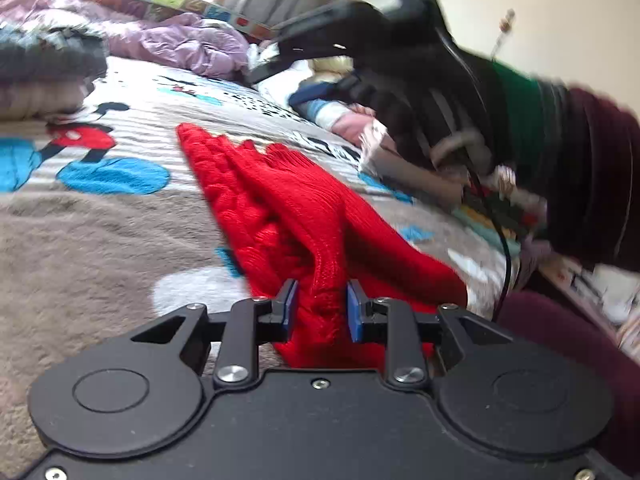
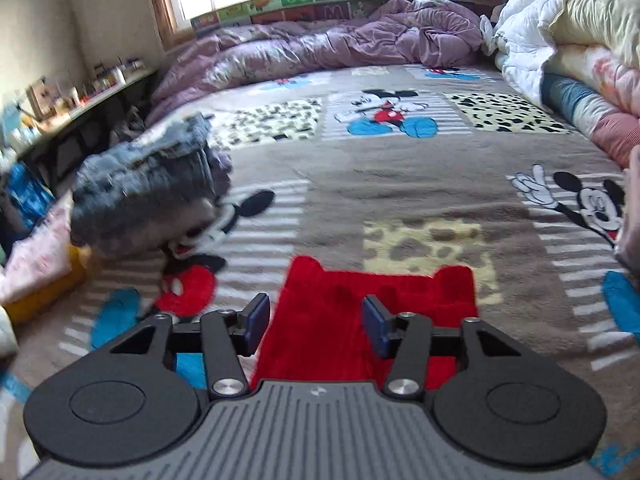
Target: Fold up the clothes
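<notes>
Red knit sweater (image 1: 304, 208) lies on the Mickey blanket (image 1: 100, 216), partly folded into a narrow band, ridges bunched. Left gripper (image 1: 322, 308) pinches its near edge between blue pads. Right gripper (image 2: 316, 322) hangs over the sweater's near end, jaws apart, empty. Fold looks about half done. Grey clothes pile (image 2: 148, 196) sits left of the sweater.

Bed under plush grey Mickey Mouse blanket (image 2: 400, 184); red knitted sweater (image 2: 360, 320) directly ahead of tool, crumpled purple duvet (image 2: 340, 44) beyond.
</notes>
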A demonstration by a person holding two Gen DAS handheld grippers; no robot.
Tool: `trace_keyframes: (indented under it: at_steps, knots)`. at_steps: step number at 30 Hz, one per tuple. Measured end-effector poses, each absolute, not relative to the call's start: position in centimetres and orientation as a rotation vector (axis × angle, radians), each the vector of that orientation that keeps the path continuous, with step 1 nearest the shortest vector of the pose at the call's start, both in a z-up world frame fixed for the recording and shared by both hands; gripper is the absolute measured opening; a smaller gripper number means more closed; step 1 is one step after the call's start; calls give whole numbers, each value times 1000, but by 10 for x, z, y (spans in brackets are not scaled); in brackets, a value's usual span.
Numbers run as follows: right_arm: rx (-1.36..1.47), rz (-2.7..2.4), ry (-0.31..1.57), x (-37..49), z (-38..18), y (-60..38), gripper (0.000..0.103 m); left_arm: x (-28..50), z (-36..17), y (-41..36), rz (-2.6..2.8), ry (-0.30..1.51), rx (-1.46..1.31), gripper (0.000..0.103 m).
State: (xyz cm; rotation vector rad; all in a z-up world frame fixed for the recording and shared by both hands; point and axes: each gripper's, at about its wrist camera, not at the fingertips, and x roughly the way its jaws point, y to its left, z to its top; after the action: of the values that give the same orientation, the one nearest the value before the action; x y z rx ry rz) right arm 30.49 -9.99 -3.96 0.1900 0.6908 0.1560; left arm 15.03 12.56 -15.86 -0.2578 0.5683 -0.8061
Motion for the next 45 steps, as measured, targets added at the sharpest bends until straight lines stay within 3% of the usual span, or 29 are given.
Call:
trace_keyframes:
  at_steps: [15,18,21,22,23,36,45]
  knots:
    - [246,265,826,327,-109,-136,53,151,-161,127,-806,598,-282,25]
    - [269,298,843,331,-115,-137,42,153,-162,127,-806,603,-277,25]
    - [285,316,848,333,-120,-140,37,154,-164,127,-806,606,-281,25]
    - [295,325,846,333,-122,-142,31,155,-164,127,-806,606,-279,25]
    - [303,333,839,332,-123,-143,13,155,-164,127,-805,607,-277,25]
    - [452,468,563,310,-75,-168,12,156,-168,125,-833,654,-282,23]
    - [401,427,636,335,-92,-153,12,155,-169,127,-840,679,-277,19]
